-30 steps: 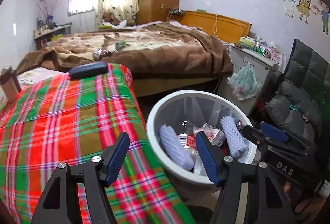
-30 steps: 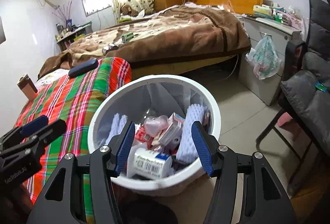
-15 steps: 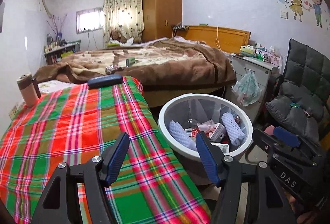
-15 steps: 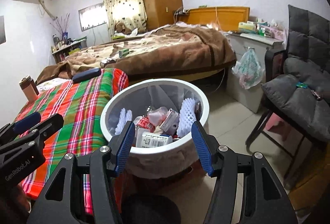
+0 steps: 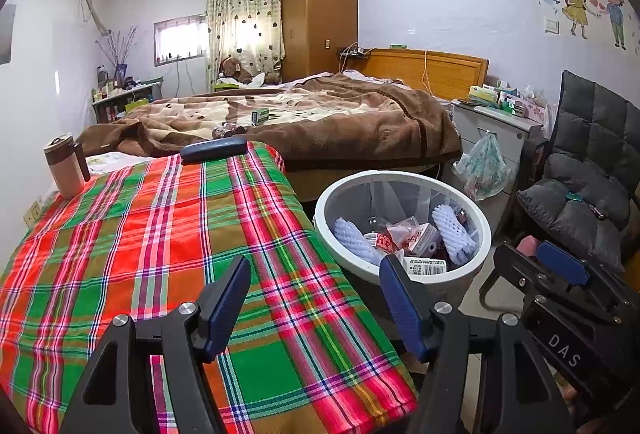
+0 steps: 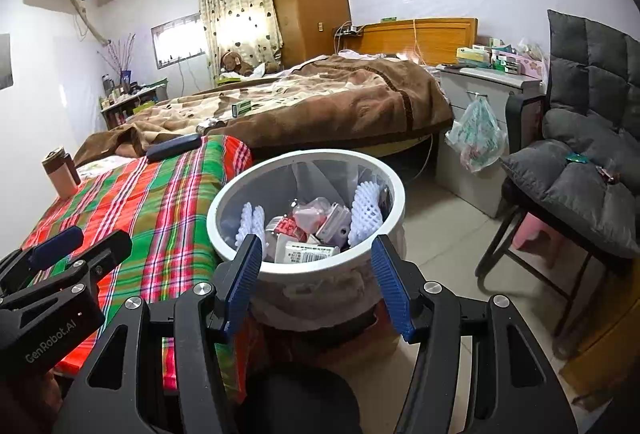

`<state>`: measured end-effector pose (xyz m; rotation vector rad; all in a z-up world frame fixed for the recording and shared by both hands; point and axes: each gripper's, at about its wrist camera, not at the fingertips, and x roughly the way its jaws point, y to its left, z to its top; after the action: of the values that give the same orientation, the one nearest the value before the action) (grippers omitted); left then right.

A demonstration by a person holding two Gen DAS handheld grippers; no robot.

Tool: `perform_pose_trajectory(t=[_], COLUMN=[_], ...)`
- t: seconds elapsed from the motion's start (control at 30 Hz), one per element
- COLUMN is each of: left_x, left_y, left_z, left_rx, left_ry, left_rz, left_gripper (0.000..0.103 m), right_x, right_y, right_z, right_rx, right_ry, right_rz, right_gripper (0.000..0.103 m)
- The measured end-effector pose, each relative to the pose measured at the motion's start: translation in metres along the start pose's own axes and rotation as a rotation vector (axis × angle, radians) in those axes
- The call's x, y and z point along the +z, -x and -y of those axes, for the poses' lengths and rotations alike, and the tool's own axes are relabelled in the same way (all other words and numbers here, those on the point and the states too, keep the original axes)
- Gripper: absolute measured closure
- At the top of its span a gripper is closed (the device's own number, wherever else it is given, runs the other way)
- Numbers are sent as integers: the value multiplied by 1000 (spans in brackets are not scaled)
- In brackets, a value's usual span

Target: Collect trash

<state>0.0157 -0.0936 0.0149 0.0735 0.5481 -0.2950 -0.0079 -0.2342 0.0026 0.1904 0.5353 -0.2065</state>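
A bed (image 5: 320, 118) filled the far side; nearer, a plaid-covered table (image 5: 160, 254) stood left of the white bin (image 6: 308, 258), which held the collected trash (image 6: 308, 230). A mug (image 5: 66, 166) sat far left. Both the left gripper (image 5: 316, 298) and right gripper (image 6: 316, 274) gaped wide, holding nothing.

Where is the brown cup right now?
The brown cup stands upright at the table's far left corner in both views, beside the plaid cloth.

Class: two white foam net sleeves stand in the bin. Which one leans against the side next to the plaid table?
The left foam sleeve in the white bin; the other sleeve leans against the far-right rim.
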Motion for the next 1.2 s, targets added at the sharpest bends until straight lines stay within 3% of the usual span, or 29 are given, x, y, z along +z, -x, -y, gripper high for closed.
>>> perform_pose_trajectory(t=[1.2], left_x=[1], left_y=[5], left_z=[-1], left_rx=[3], left_ry=[9], left_rz=[1], left_gripper=[37], right_x=[-4], right_y=[5], right_z=[-9], right_rx=[4], right_ry=[14], right_rz=[2], right_gripper=[45])
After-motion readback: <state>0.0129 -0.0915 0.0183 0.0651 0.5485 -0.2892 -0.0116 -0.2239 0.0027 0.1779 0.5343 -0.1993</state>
